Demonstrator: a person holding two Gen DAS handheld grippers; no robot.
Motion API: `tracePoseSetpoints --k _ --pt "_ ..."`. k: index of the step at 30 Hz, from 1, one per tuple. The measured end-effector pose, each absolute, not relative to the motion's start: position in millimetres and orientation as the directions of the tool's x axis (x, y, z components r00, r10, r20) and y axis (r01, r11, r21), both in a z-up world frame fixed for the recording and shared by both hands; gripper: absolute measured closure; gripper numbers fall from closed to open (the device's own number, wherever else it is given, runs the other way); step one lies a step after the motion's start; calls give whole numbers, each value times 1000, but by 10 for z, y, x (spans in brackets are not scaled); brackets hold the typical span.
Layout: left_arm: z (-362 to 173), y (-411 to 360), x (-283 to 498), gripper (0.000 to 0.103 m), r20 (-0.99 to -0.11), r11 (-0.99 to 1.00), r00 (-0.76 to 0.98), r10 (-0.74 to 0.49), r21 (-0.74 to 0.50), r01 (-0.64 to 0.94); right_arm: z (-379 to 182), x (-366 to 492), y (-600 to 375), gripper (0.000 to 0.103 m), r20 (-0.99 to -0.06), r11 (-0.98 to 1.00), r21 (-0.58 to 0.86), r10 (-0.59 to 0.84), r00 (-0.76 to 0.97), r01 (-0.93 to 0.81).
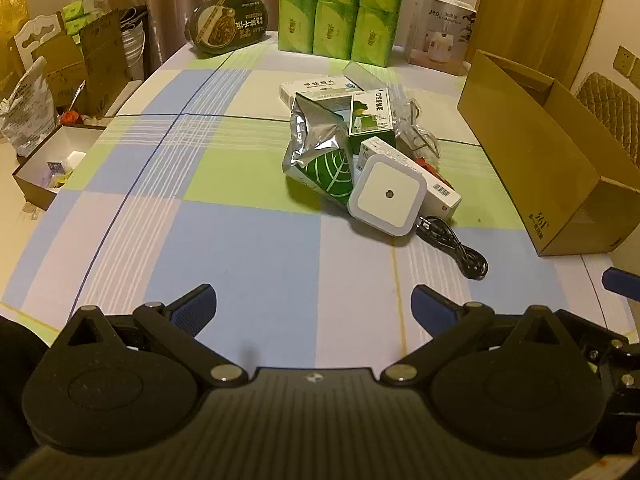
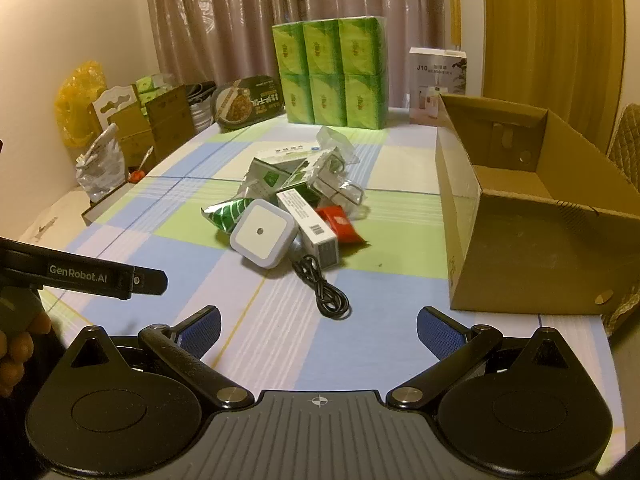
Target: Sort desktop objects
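Claws first: my left gripper (image 1: 314, 306) and right gripper (image 2: 319, 332) both gape wide, holding nothing. Nearest lies the black cable (image 2: 326, 290), just ahead of the right one, running away toward the white night light (image 2: 264, 234); the cardboard box (image 2: 520, 256) waits right.

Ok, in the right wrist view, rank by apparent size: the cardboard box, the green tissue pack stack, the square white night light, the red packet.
1. cardboard box
2. green tissue pack stack, farther away
3. square white night light
4. red packet
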State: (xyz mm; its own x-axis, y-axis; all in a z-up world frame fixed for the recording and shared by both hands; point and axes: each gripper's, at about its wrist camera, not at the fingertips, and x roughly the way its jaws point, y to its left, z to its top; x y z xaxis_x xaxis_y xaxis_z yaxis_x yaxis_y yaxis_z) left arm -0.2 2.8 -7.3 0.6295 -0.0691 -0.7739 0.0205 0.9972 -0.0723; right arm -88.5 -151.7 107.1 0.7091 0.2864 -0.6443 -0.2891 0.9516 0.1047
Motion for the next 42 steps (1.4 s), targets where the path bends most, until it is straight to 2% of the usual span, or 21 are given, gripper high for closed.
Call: tracePoseSetpoints --k 42 --pt "-75 43 -14 1 -780 997 622 -74 -65 37 1021 -894 -1533 2 -652 950 110 290 700 -291"
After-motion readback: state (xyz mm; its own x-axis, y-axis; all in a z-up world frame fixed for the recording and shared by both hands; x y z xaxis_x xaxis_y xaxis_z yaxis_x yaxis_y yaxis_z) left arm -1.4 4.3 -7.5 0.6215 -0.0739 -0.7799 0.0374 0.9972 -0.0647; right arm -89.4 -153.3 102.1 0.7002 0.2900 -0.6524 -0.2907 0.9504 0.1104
